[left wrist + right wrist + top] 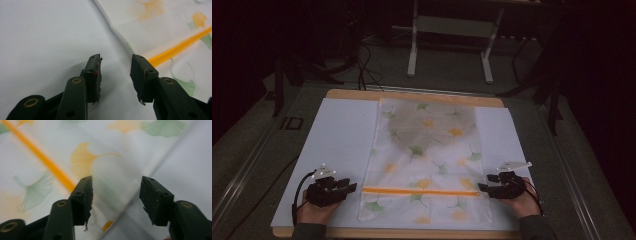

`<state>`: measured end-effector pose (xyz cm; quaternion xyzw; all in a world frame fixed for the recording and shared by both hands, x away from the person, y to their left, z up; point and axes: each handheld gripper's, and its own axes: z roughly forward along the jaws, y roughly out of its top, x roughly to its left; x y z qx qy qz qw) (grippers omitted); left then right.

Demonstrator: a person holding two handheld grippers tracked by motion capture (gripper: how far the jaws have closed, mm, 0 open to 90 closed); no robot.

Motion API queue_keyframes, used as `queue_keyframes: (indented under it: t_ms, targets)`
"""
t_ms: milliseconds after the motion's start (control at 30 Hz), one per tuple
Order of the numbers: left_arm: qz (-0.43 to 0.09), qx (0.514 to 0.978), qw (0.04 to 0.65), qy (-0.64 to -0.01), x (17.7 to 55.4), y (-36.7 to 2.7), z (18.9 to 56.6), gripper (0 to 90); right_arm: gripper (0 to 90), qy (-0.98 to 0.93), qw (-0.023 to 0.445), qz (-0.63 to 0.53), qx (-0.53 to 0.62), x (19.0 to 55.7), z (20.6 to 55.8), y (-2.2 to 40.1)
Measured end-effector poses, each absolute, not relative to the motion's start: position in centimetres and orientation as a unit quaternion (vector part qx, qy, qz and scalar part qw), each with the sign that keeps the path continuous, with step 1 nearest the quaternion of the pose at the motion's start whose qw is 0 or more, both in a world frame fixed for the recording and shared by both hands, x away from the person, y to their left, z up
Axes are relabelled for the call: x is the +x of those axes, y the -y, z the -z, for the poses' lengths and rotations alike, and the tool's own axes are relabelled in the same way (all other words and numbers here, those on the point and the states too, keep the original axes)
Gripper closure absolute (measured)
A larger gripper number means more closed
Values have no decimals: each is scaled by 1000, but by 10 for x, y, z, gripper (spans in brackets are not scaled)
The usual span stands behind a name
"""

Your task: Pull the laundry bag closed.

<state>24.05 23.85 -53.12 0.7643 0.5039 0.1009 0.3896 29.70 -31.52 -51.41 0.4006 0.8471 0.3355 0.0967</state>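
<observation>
A white cloth (427, 160) printed with green and orange ginkgo leaves lies flat on the table, an orange stripe (419, 191) running across its near part. My left gripper (352, 186) rests on the white sheet just off the cloth's left edge (117, 32), its jaws apart with nothing between them. My right gripper (482, 188) sits at the cloth's right edge (150, 167), near the end of the stripe (42, 157). Its jaws stand apart over the cloth's border, and the pads are not pressing on it. The far half of the cloth looks greyer.
A white sheet (337, 145) covers a wooden board (412, 95). Beyond the table stands a white frame on two legs (452, 45), with dark cables on the floor to the left. The room around is dim.
</observation>
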Motion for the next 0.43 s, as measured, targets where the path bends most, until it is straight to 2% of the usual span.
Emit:
queue_keyframes:
  t_ms: [267,433]
  targets:
    - [-157,752,371,-522,247,-240,532,575,403,-796,157,-369,454,293,524,327]
    - [-188,740,347,-544,251,-244,536,527,390,-770,173,-384,480,295,527,334]
